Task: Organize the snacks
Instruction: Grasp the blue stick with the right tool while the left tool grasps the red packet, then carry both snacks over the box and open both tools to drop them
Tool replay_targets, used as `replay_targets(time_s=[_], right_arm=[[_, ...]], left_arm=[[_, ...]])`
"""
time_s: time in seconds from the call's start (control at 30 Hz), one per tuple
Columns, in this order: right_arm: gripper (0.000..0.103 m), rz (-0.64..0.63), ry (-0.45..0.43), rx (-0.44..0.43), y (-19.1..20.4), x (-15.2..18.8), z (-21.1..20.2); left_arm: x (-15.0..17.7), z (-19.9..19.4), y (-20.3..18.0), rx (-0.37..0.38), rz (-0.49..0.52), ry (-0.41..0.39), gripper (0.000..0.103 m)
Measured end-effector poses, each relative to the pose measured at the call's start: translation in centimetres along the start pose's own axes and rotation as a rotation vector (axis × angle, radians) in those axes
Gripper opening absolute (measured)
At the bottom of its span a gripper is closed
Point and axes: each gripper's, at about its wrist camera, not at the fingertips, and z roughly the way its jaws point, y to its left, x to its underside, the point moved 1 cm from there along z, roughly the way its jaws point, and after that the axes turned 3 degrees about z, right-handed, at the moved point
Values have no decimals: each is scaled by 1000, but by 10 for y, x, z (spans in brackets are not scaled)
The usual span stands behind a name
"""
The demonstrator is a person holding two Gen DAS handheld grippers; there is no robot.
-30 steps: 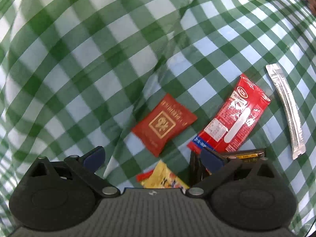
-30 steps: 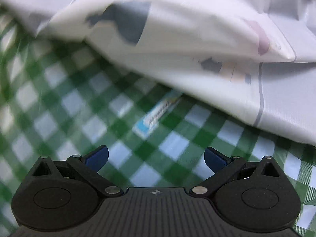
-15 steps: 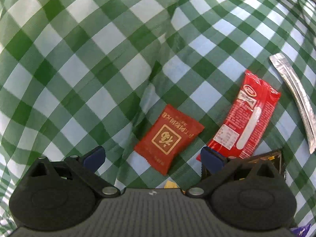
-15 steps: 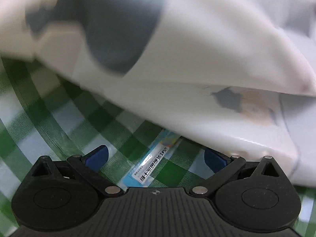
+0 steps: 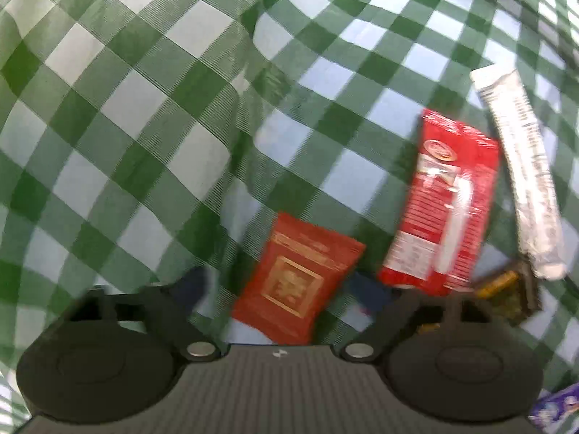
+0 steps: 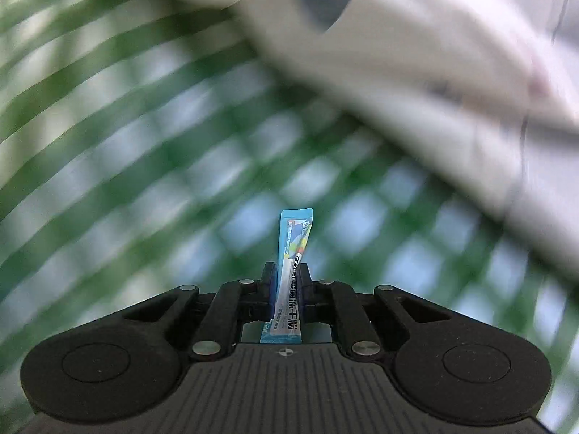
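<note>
A thin blue sachet is pinched mid-length by the right hand-held gripper; light, floppy, likely slippery. The left hand-held gripper is held wide open over a red packet.

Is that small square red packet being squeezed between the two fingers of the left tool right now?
No. The left gripper stands open, and the small red packet lies flat on the checked cloth between its spread fingers, untouched.

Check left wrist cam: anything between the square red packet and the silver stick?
Yes. In the left wrist view, the long red packet lies between the square red packet and the silver stick.
</note>
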Motion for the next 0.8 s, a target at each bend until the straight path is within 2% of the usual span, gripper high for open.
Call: replay_targets(time_s=[0.13,0.2,0.23,0.27,0.3,0.33,0.4,0.5,0.63,0.8], right_arm=[[11,-28,118,-147,17,80,-66],[11,-22,136,-175,33,115,-96],[11,-12,131,-182,36,127,-111],[11,-7,129,-189,39,137,-124],[11,-11,124,-200,45,148,-138],[11,-26,118,-203,51,160,-153],[11,-37,121,-207,63,176,-173],[11,-39,127,-204,82,198,-202],[11,-88,92,-202,105,209,-241],[11,-120,81,-210,136,218,-284]], left_arm=[[1,11,26,103,-77,-4,103],[5,16,40,174,-153,-5,96],[7,15,45,214,-188,-7,87],[9,12,48,228,-205,-21,73],[13,5,49,226,-205,-41,63],[10,-4,48,221,-205,-42,47],[14,-12,53,219,-224,-45,40],[24,-33,70,253,-287,-73,14],[52,-84,90,284,-361,-159,9],[94,-138,101,316,-448,-225,9]])
